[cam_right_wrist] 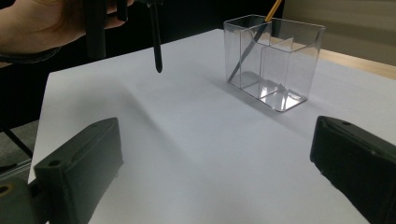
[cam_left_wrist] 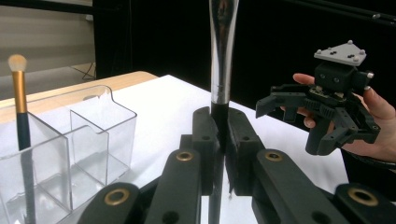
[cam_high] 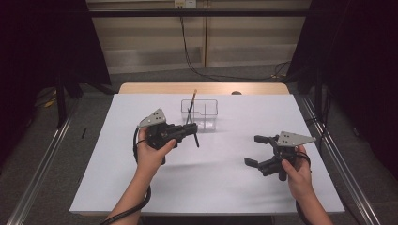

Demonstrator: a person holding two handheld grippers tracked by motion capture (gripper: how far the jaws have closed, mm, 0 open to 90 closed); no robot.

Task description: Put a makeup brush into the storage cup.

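Your left gripper (cam_high: 187, 131) is squeezed tight on a makeup brush (cam_left_wrist: 222, 56); in the left gripper view the two black jaws press together on its dark handle, just under the shiny silver part, and the brush stands straight up between them. In the high view the brush handle pokes down out of the gripper, above the white sheet (cam_high: 141, 187), a bit left of the middle and closer to the far edge. Your right gripper (cam_high: 255, 151) holds nothing. Its jaws stand wide apart, and in the right gripper view you see bare white sheet between them. It hangs over the right part of the sheet, well apart from your left gripper. Just behind your left gripper, near the middle of the far edge, stands a clear plastic box (cam_high: 206, 108) with several small parts inside. A second brush (cam_high: 191, 104) with a gold and dark handle leans in the box, in the part on its left side, with its soft tip up.
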